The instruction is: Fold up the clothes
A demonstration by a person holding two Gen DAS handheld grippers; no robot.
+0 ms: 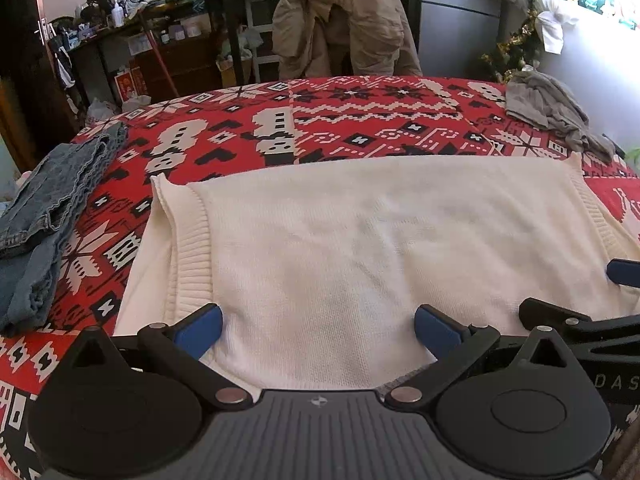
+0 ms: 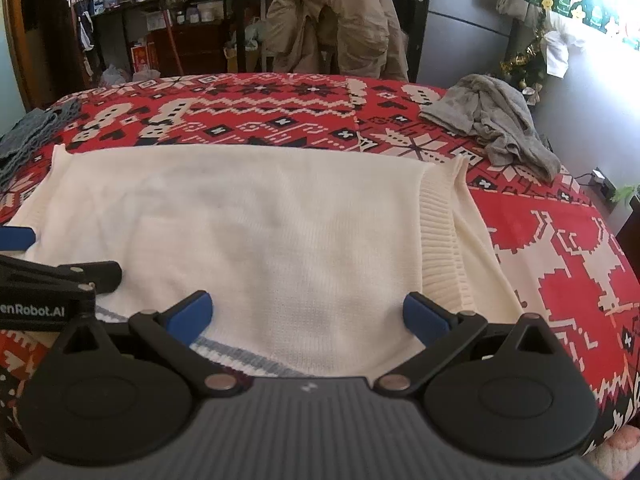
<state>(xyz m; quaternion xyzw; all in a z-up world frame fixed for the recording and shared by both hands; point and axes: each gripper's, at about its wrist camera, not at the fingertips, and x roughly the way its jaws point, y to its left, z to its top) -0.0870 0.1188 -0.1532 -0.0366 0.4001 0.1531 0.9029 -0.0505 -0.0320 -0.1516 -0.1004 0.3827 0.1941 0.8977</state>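
A cream knitted sweater lies flat on the red patterned bedcover, sleeves folded in with ribbed cuffs at both sides. It also shows in the right wrist view. My left gripper is open, its blue pads low over the sweater's near left part. My right gripper is open over the near right part, above a grey-striped hem. Each gripper's fingers show at the edge of the other's view.
Folded blue jeans lie at the left edge of the bed. A crumpled grey garment lies at the far right. A chair draped with a beige jacket stands behind the bed, with cluttered shelves beyond.
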